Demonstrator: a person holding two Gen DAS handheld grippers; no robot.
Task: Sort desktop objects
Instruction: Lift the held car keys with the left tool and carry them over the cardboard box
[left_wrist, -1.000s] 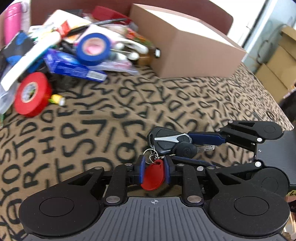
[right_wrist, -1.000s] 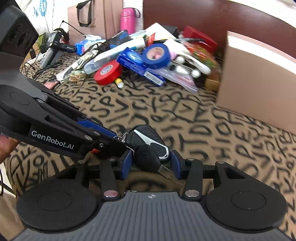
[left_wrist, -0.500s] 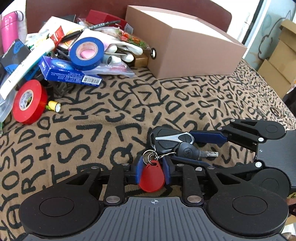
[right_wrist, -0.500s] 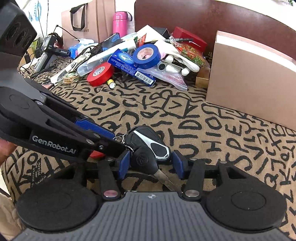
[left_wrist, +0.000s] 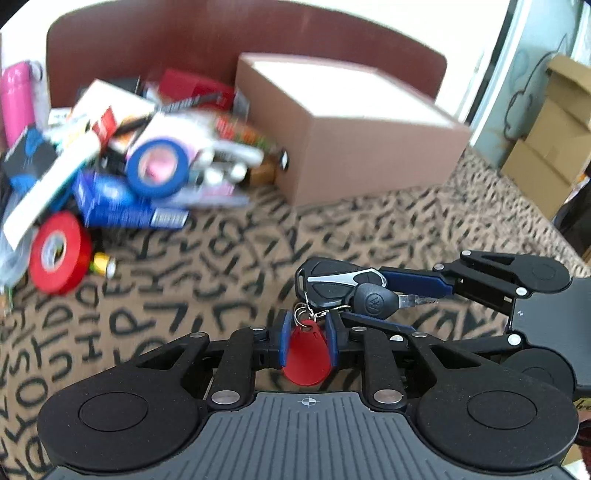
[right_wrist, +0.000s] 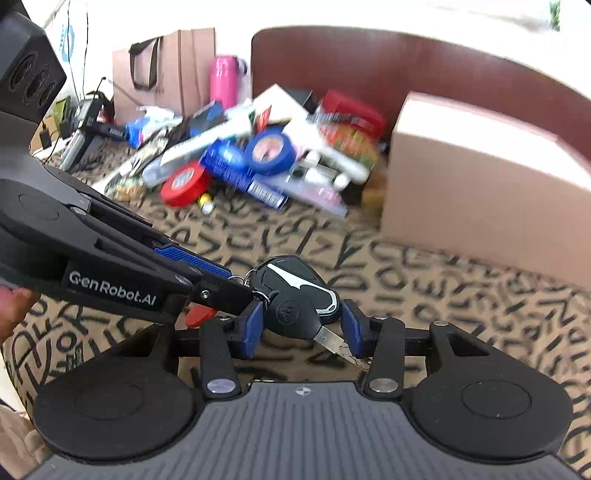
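Note:
A bunch of keys hangs above the lettered brown cloth: a red tag (left_wrist: 307, 355), a black remote fob (left_wrist: 334, 282) and a black-headed key (left_wrist: 375, 301) on one ring. My left gripper (left_wrist: 307, 334) is shut on the red tag. My right gripper (right_wrist: 301, 325) is closed around the black key head (right_wrist: 291, 314), with the fob (right_wrist: 295, 280) just beyond it. In the right wrist view the left gripper (right_wrist: 255, 295) reaches in from the left. In the left wrist view the right gripper (left_wrist: 384, 299) reaches in from the right.
A closed cardboard box (left_wrist: 347, 133) stands at the back right. A pile of clutter lies at the back left: blue tape (left_wrist: 159, 166), red tape (left_wrist: 59, 254), a blue carton (left_wrist: 122, 210), a small battery (left_wrist: 105, 266), a pink bottle (right_wrist: 223, 79).
Both grippers have risen with the key bunch between them, and the views now tilt further up; the background is blurred by motion. The grips have not changed.

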